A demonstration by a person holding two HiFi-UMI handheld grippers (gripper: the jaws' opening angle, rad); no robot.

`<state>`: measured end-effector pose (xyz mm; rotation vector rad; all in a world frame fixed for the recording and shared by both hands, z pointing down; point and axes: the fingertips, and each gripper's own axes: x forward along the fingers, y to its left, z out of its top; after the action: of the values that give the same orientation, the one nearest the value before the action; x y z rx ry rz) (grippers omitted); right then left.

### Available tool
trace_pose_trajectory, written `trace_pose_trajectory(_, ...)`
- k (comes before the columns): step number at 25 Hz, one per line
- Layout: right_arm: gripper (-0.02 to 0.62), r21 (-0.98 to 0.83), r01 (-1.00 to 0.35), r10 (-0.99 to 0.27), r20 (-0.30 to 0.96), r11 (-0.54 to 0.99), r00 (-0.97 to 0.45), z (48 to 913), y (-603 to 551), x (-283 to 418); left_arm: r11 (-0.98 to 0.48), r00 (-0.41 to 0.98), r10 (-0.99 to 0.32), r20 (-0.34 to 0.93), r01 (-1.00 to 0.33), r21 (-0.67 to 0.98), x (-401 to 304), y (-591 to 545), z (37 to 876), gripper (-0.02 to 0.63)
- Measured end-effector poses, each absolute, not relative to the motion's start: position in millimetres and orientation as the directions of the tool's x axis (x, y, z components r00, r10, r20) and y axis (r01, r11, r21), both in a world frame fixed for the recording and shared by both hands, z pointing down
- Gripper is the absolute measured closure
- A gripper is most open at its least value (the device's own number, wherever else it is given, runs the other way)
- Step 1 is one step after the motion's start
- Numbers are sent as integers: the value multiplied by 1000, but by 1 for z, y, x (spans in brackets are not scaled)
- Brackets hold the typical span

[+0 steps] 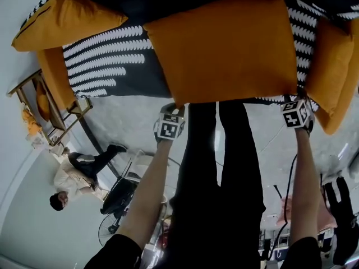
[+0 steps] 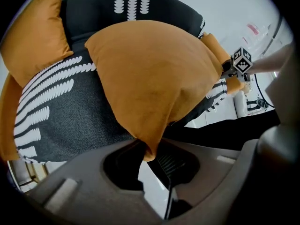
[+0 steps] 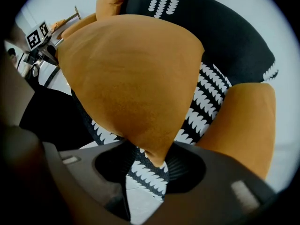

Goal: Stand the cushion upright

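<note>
A large orange cushion [image 1: 224, 49] lies flat on the black sofa [image 1: 106, 60] with its white leaf pattern. My left gripper [image 1: 171, 106] is at the cushion's near left corner and my right gripper [image 1: 294, 100] at its near right corner; both point down. In the left gripper view the cushion [image 2: 150, 74] runs down to a corner pinched between the jaws of the left gripper [image 2: 152, 156]. In the right gripper view the cushion [image 3: 131, 78] hangs its corner between the jaws of the right gripper [image 3: 154, 165], touching one pad, with a gap on the other side.
More orange cushions rest at the sofa's left end [image 1: 61, 18] and right end [image 1: 331, 77]. A wooden rack [image 1: 39, 102] stands beside the sofa. A person [image 1: 78, 175] sits on the floor near a fan [image 1: 118, 198]. The holder's black-trousered legs [image 1: 224, 178] stand against the sofa front.
</note>
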<state>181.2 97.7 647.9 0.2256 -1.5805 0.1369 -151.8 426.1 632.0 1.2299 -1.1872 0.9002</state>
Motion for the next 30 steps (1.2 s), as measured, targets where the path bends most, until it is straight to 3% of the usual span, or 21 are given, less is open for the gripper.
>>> trace_pose_trajectory(9,472,78,-245,-97,993,966,-66,615,87,175,98,177,-75,981,-978,184,-155,413,609,534)
trace_pose_trajectory(20,510,94,-395,-156,979,914,-129,536,85,142,97,108,-106,988,-988,119,-200,392,538,548)
trace_pose_trajectory(30,522,115,-526,-220,965,843,-142,459,91,102,136,56,-278,959,-986,97,-271,362,460,558)
